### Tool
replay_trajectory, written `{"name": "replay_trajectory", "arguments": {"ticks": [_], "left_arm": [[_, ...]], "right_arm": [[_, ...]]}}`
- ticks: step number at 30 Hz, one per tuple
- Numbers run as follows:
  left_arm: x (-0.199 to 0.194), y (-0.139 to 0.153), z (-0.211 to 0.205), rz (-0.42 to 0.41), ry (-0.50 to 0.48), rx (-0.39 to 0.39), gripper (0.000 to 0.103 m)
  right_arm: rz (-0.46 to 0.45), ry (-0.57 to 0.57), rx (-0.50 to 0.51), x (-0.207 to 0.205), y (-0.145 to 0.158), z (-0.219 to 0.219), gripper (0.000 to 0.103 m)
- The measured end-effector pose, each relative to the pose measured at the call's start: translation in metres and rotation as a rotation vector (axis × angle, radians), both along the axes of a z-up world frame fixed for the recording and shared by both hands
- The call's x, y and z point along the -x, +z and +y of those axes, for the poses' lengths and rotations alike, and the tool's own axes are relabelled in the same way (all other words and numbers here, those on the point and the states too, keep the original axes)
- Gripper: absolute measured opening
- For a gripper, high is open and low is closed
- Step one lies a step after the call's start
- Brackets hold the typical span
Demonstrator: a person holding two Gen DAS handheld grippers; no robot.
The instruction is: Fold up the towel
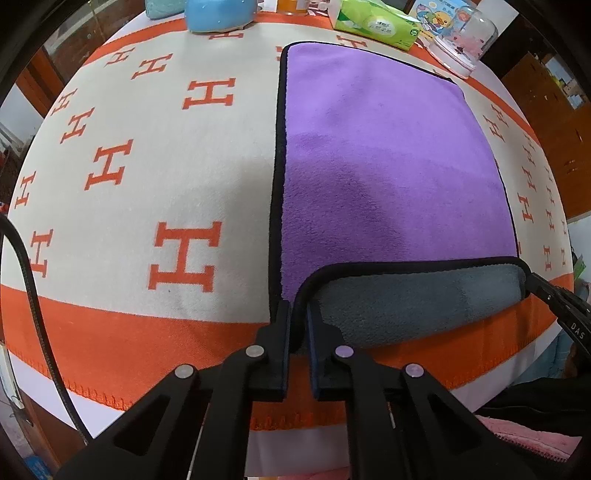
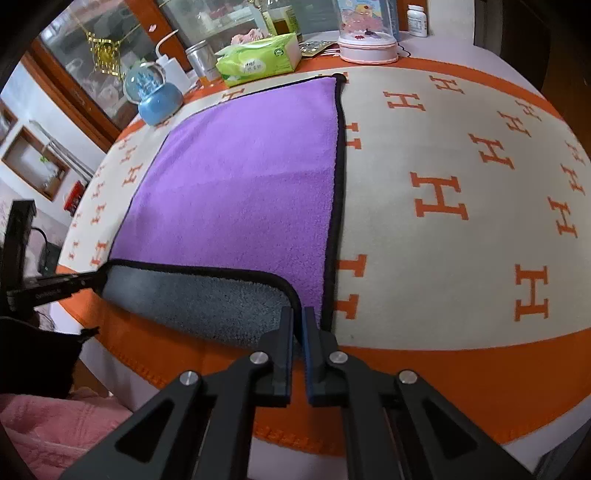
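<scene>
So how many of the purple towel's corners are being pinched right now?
2: left hand-held gripper pinches the near-left corner of the purple black-edged towel, right hand-held gripper the near-right.

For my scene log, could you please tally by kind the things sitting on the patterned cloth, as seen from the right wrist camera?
Towel: 1
Snow globe: 1
Domed ornament: 1
Tissue pack: 1
Metal can: 1
White squeeze bottle: 1
White pill bottle: 1
Amber-liquid bottle: 1
Total: 8
</scene>
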State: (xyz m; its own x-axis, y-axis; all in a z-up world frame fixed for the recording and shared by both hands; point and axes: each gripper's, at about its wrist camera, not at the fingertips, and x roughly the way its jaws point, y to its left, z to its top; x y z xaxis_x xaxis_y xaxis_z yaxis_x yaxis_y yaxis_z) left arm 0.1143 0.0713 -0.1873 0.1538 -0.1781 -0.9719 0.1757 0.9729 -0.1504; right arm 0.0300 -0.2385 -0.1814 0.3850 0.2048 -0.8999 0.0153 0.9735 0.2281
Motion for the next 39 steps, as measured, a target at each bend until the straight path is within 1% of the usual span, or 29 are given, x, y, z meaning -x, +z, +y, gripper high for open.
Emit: {"name": "replay_trajectory", "arguments": {"ticks": [3, 8, 14, 23, 32, 39], "left_arm": [[-0.001, -0.001, -0.003, 0.002, -0.001, -0.014, 0.005], [-0.004, 0.001, -0.006, -0.009, 0.007, -0.017, 0.004], [-0.006, 0.013, -0.008, -0.031, 0.005, -0.024, 0.004], [-0.026, 0.055, -0.012, -0.071, -0.004, -0.045, 0.004], [-0.059, 0.100, -0.018, -0.166, -0.013, -0.037, 0.004], [-0.090, 0.124, -0.022, -0.238, -0.022, -0.034, 0.004]], "right_arm": [[-0.004, 0.000, 0.008, -0.001, 0.001, 0.001, 0.003], [-0.017, -0.002, 0.013, 0.000, 0.003, -0.001, 0.003], [-0.056, 0.011, 0.014, -0.002, 0.014, -0.001, 0.003], [-0.152, 0.022, -0.009, -0.017, 0.052, -0.005, 0.003], [-0.260, 0.039, 0.015, -0.044, 0.090, -0.008, 0.003], [-0.330, 0.036, 0.038, -0.074, 0.109, -0.014, 0.003]]}}
